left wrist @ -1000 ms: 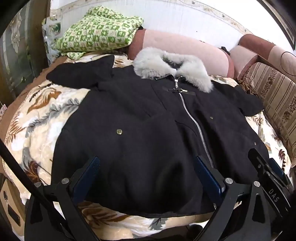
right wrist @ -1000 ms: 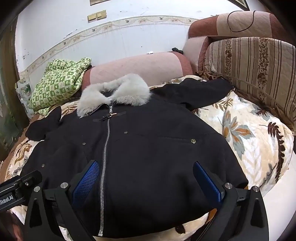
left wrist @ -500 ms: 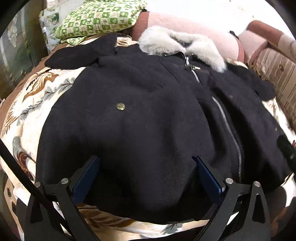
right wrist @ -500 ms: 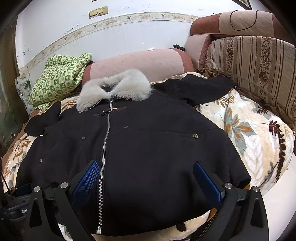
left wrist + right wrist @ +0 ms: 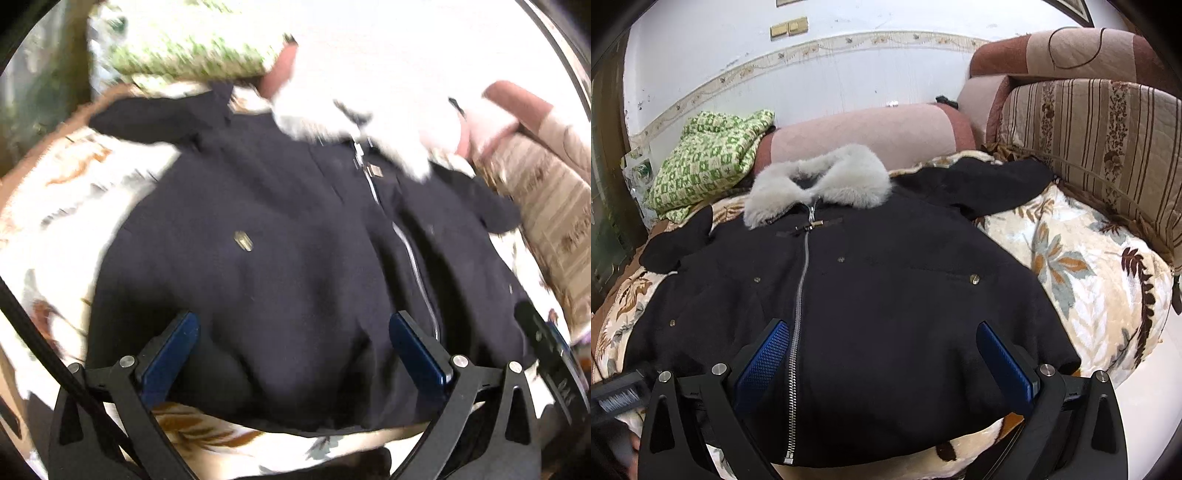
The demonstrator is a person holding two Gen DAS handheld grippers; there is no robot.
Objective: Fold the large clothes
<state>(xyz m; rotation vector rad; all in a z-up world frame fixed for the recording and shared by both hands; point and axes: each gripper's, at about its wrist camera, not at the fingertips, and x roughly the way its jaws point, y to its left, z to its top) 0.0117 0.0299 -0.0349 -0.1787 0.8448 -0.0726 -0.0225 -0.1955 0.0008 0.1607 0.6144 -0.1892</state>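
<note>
A bed with a leaf-print blanket (image 5: 1082, 266) fills both views, backed by a white wall (image 5: 713, 48) and flanked by a striped cushion (image 5: 1100, 147). A black coat (image 5: 871, 306) lies front-up and zipped across the blanket, its grey fur collar (image 5: 820, 181) toward a pink bolster (image 5: 871, 133) at the far side, and both sleeves spread outward. Its hem hangs near the bed's edge, partly hidden behind the gripper frames.

The right gripper (image 5: 882, 363) sits over the lower front of the coat with its blue pads wide apart, the zip (image 5: 798, 306) running just inside the left pad. The left gripper (image 5: 295, 354) is likewise spread wide over the coat's lower left part. Whether either pad touches the cloth cannot be told.

The left wrist view is motion-blurred and overexposed: collar and wall wash out to white, and the green patterned cloth (image 5: 705, 158) beside the bolster is only a smear there.
</note>
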